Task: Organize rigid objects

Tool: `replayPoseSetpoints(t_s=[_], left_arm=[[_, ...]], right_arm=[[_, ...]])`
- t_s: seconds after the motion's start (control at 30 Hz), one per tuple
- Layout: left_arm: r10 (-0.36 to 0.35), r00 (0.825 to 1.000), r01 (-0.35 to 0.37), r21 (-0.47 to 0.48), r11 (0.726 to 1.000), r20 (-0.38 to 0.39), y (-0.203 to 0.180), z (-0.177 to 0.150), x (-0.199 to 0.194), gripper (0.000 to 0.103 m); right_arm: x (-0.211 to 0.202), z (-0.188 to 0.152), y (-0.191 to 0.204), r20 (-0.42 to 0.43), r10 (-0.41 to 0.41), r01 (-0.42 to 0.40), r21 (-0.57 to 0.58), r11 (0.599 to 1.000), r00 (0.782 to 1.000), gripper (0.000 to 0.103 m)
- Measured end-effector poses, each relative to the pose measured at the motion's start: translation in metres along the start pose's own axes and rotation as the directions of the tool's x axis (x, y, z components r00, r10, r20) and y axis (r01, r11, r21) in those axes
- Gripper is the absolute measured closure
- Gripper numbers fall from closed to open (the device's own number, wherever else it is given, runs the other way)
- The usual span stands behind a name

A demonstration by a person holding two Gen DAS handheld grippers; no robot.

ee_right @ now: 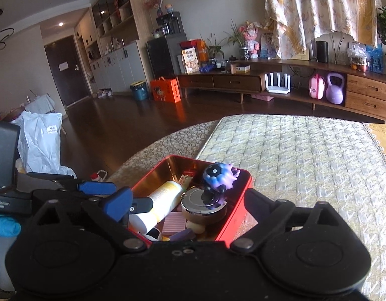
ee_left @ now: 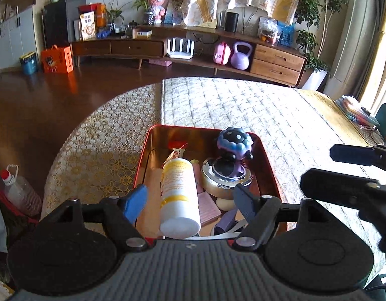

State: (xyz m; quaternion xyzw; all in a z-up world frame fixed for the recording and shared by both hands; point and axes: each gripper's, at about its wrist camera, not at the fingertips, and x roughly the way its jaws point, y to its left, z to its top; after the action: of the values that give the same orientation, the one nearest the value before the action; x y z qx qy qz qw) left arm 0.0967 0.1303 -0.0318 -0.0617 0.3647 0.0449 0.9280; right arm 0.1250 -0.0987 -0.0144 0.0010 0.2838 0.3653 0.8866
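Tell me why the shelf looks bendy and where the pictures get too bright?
Left wrist view: the fisheye lens bows the long wooden sideboard, and sunlight washes out the quilted pale table cover beside the red metal tin. Right wrist view: same curving, softer light, a shiny round silver lid glinting.

Black grippers (ee_left: 190,200), blue finger pads (ee_left: 135,202), silver screws; blue glove (ee_right: 4,225).

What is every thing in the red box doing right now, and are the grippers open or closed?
Red metal tin: open, no lid on it.
White and yellow plastic bottle: lying on its side in the tin.
Purple spiky toy figure: upright on the round silver-lidded jar.
Left gripper: open, empty.
Right gripper: open, empty.
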Motion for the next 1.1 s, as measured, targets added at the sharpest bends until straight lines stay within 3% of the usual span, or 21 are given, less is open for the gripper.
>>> replayPoseSetpoints(t_s=[0.43,0.63,0.87,1.1], left_arm=[[-0.006,1.0,0.006,0.02,1.0,0.02,-0.018,-0.005,-0.027,0.02],[-0.019,1.0,0.018,0.033,0.999,0.024,-0.027,-0.012,-0.034,0.018],[-0.028,0.999,0.026,0.06,0.998,0.036,-0.04,-0.02,-0.043,0.005],[-0.034,0.999,0.031,0.066,0.997,0.036,-0.047,-0.028,-0.05,0.005]], right_arm=[[-0.042,-0.025,0.0,0.092,-0.017,0.017,-0.003,1.0,0.996,0.0],[-0.051,-0.037,-0.008,0.106,-0.053,0.047,0.055,0.997,0.993,0.0],[-0.062,-0.045,-0.009,0.127,-0.079,0.071,0.071,0.995,0.989,0.0],[-0.067,-0.049,-0.008,0.137,-0.078,0.069,0.072,0.995,0.987,0.0]])
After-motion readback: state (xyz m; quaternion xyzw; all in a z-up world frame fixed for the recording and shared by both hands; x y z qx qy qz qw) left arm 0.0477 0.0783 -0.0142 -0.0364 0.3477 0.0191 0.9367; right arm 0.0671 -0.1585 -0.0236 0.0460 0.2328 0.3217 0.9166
